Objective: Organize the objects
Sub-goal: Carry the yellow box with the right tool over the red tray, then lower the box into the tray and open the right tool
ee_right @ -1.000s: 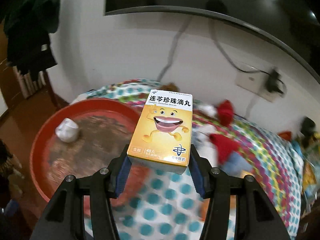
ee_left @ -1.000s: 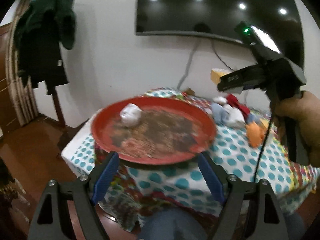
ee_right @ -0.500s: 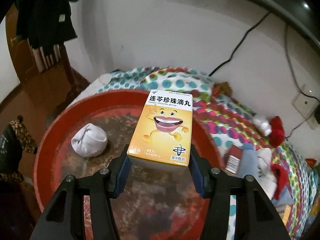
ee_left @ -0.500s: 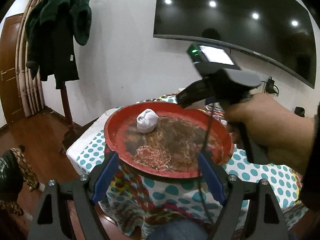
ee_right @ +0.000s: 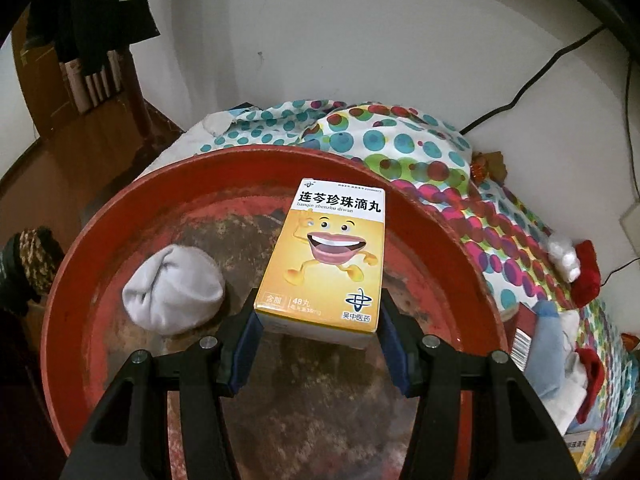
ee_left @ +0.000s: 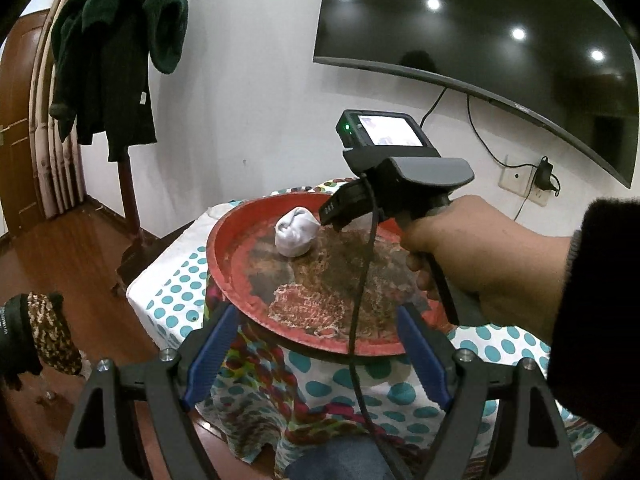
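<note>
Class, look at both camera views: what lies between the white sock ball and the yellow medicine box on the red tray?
Nothing: only worn tray floor separates the sock ball from the box, seen in the right wrist view.

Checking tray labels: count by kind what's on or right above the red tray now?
White rolled sock: 1, lying on the red tray
Yellow medicine box: 1, held over the tray in the right gripper
Total: 2

Dim indoor light; ceiling spotlights glare as reflections in the dark television [ee_left: 480, 40]. Both fisheye views are sharp, with bowed edges and black corners.
</note>
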`<action>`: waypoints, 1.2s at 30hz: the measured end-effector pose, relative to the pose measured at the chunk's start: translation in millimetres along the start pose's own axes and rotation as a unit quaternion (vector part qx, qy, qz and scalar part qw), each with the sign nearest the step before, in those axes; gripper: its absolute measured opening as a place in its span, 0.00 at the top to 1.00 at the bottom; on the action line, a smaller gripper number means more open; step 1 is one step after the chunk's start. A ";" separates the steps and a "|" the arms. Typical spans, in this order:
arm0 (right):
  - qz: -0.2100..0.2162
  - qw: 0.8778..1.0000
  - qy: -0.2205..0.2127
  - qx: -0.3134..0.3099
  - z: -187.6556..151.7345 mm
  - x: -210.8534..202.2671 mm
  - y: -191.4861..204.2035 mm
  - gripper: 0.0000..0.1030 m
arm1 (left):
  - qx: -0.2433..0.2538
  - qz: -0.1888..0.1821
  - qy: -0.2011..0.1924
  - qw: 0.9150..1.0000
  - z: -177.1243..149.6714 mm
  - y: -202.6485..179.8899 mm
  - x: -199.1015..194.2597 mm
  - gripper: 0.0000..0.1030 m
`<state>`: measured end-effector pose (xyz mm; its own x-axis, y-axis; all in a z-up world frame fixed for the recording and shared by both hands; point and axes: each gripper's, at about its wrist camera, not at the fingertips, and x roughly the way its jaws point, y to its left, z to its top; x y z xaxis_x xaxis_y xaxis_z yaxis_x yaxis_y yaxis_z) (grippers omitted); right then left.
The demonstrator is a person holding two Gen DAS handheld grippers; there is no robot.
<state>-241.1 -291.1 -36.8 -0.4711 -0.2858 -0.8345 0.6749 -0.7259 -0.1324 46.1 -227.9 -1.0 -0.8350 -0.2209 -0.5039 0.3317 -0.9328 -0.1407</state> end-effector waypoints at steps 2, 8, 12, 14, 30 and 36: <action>0.002 1.000 0.003 0.000 2.9 5.0 2.0 0.50 | -0.004 0.000 0.005 1.000 0.8 1.7 2.7 0.19; 0.005 1.000 0.015 -0.002 5.8 16.9 6.9 0.50 | -0.008 -0.002 0.014 1.000 0.7 3.5 6.9 0.19; 0.007 1.000 0.022 -0.002 6.3 22.5 6.4 0.50 | -0.005 -0.005 0.020 1.000 -0.2 2.5 8.8 0.19; 0.013 1.000 0.024 0.003 6.4 25.3 5.1 0.50 | -0.006 -0.006 0.020 1.000 -0.2 2.8 8.7 0.19; -0.084 0.986 -0.115 0.082 -72.5 -84.4 -95.5 0.07 | 0.007 -0.065 -0.035 0.997 0.3 -14.8 -11.0 0.19; -0.190 0.952 -0.156 0.183 -178.3 -142.7 -205.4 0.04 | 0.071 -0.124 0.010 0.990 -18.9 -62.8 0.6 0.19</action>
<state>-211.2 10.3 14.1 -0.8262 -0.0895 -0.5562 0.2058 -0.9670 -0.1500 33.1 -164.1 -8.5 -0.8741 0.0235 -0.4852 0.0523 -0.9885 -0.1421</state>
